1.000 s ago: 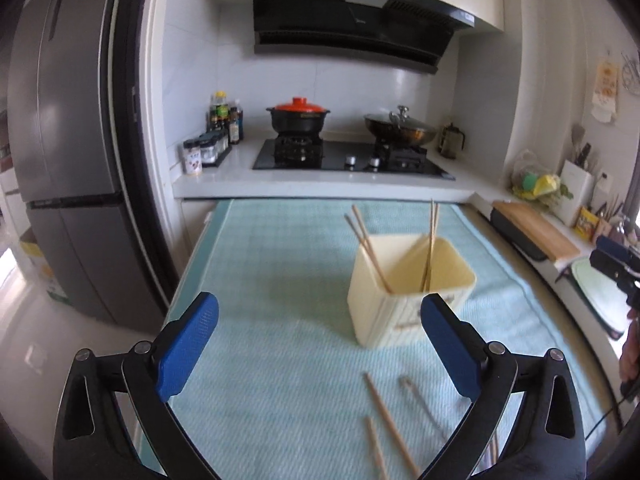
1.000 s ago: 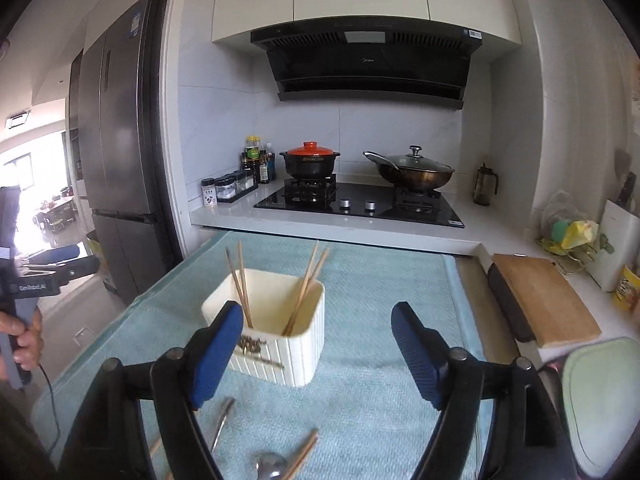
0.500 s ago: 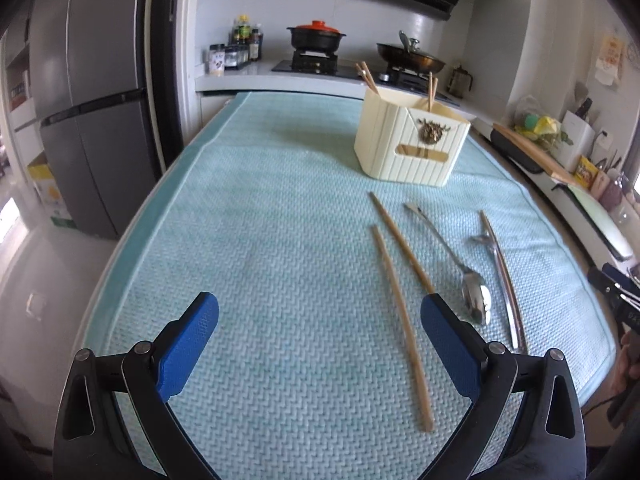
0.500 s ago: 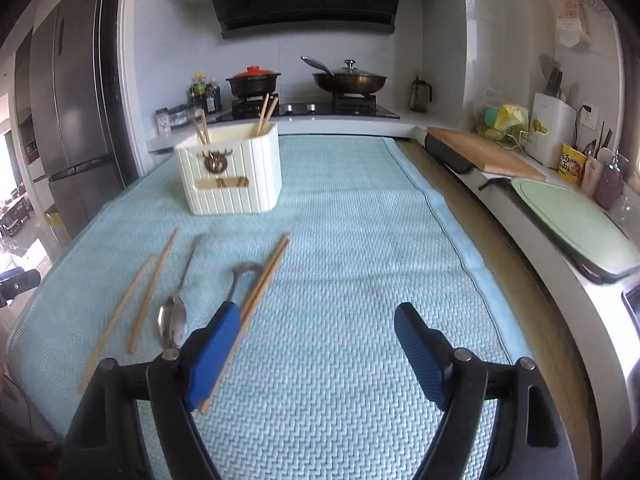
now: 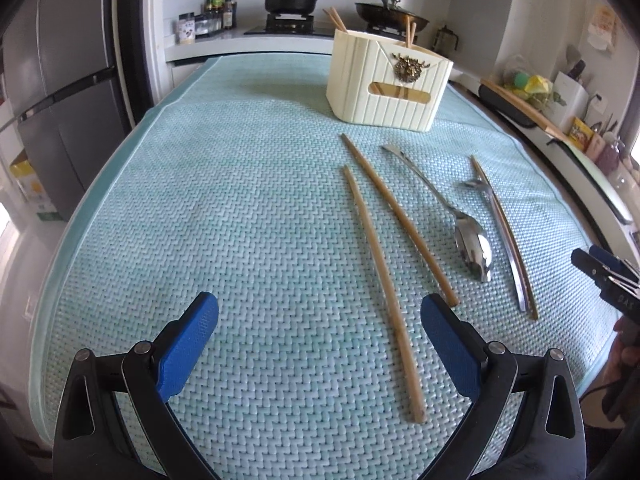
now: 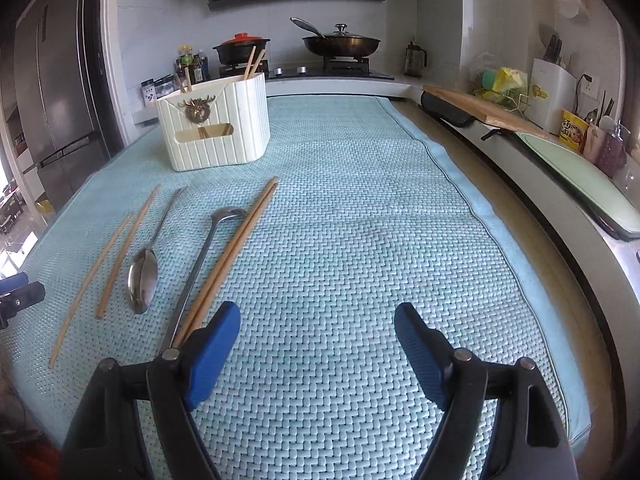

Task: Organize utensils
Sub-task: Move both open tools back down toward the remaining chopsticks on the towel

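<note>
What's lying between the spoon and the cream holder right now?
Nothing but bare mat. In the left wrist view the spoon points its handle toward the holder, and only teal weave shows in that gap.

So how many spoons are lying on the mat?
2: one spoon lies between the chopstick pairs; the other lies against the right pair, its bowl hidden behind the right gripper.

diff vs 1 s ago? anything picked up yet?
Nothing picked up. Both tools came down and tipped toward the light blue woven mat: the cream ribbed utensil holder went from close below them to further up the view. Left tool and right tool stayed open and empty. The loose wooden chopsticks, steel spoon and steel ladle have not shifted.
</note>
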Demonstrator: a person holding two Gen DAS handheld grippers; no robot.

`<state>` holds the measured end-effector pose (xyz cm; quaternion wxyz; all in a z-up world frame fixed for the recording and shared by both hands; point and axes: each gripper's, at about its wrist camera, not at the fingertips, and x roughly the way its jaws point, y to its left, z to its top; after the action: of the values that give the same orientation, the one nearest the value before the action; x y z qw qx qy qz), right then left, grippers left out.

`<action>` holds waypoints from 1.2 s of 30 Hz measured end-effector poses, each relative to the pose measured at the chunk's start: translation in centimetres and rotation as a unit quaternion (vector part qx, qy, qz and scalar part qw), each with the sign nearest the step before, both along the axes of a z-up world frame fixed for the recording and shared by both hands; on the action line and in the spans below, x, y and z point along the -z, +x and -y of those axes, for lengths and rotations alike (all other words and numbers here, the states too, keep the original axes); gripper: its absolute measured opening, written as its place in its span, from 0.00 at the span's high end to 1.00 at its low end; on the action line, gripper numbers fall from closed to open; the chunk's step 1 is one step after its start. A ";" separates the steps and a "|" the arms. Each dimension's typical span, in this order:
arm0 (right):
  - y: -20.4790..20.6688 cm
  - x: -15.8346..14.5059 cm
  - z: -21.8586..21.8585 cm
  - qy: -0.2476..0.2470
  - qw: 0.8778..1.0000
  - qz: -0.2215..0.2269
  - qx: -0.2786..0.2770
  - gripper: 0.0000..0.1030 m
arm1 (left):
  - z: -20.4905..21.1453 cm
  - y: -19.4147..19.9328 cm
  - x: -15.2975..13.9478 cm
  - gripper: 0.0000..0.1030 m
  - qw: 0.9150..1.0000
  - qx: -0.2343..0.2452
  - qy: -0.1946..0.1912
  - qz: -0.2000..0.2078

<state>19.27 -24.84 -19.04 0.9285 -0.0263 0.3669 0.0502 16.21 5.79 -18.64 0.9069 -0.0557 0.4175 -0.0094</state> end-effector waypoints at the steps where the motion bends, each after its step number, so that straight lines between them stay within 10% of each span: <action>1: 0.0 0.1 0.1 0.003 1.000 -0.002 0.001 0.21 | 0.2 0.0 0.1 0.02 1.000 0.002 0.001 -0.002; 13: 2.4 0.6 0.0 0.048 0.998 -0.036 -0.003 0.22 | 0.3 -0.2 0.5 0.02 1.000 0.002 0.002 -0.012; 19: 6.3 1.7 -2.8 0.052 0.995 -0.077 -0.035 0.52 | -0.4 -0.4 0.5 0.02 1.000 -0.007 -0.004 -0.015; 24: 8.2 2.7 -4.5 0.067 0.992 -0.100 -0.045 0.58 | -0.9 -0.5 0.4 0.02 1.000 -0.016 -0.007 -0.014; 36: 8.6 3.0 -6.6 -0.034 0.995 -0.093 -0.033 0.61 | -1.4 -0.4 1.0 0.02 0.999 -0.021 -0.014 -0.027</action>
<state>27.84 -18.19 -22.02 0.8867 -0.0652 0.4522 0.0708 15.81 7.21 -19.67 0.8946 -0.0775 0.4400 0.0047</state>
